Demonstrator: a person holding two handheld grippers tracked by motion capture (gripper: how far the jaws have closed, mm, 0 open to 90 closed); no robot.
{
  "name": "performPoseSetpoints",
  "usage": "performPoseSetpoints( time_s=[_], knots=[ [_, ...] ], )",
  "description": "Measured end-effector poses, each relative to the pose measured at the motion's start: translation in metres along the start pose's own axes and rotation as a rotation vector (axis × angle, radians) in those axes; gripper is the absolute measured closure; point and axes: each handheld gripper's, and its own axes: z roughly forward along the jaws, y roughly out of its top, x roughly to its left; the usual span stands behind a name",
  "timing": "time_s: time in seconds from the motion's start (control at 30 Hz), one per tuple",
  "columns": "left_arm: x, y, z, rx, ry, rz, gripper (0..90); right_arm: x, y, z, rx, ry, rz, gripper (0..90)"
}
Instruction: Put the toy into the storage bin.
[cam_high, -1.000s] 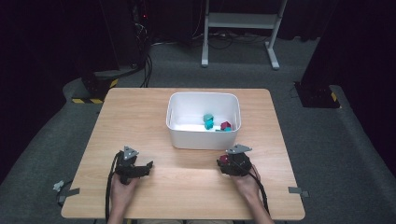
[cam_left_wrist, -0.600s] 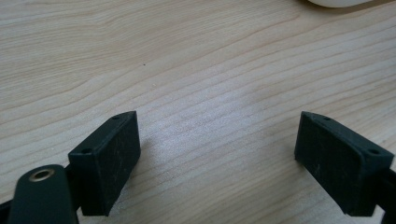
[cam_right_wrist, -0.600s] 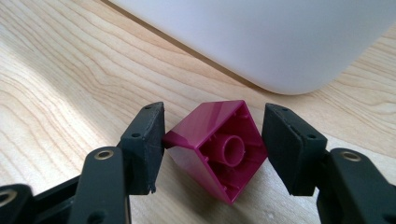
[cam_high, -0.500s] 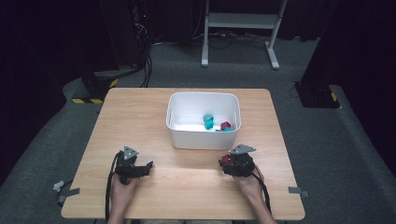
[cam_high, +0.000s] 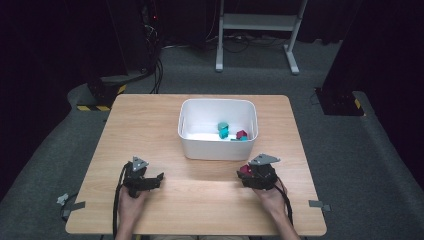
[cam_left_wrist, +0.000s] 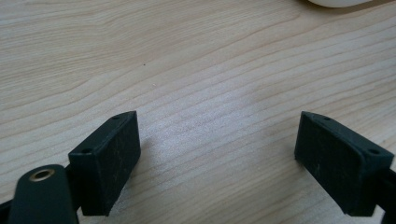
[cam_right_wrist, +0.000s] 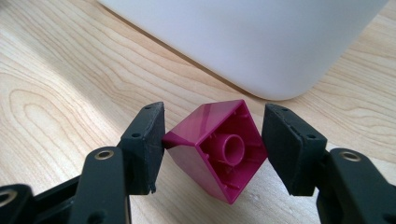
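My right tool is black and holds a magenta block. The tub is white, with turquoise and magenta blocks inside. The tabletop shows pale wood grain.

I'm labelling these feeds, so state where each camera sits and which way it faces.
High view: above the person's side, facing forward and down on the table; both forearms, left tongs, right tongs.
Left gripper view: rides the left tongs, facing bare wood; open jaws.
Right gripper view: rides the right tongs, facing the white bin; jaws clamp the magenta block.
Shared: bin, block, table.
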Motion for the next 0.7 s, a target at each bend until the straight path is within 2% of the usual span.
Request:
performPoseSetpoints(
  time_s=[0.13, 0.27, 0.57, 0.7],
  knots=[
    [0.0, 0.0, 0.0, 0.0, 0.0, 0.0, 14.7, -0.003, -0.001, -0.006, -0.021, 0.014, 0.025, 40.9],
    [0.0, 0.0, 0.0, 0.0, 0.0, 0.0, 14.7, -0.003, 0.001, -0.009, -0.017, 0.03, 0.032, 40.9],
    [0.0, 0.0, 0.0, 0.0, 0.0, 0.0, 14.6, 0.0, 0.014, -0.023, -0.032, 0.044, 0.012, 41.0],
    [0.0, 0.0, 0.0, -0.001, -0.001, 0.0, 14.6, 0.004, 0.023, -0.033, -0.054, 0.047, -0.02, 41.0]
  ],
)
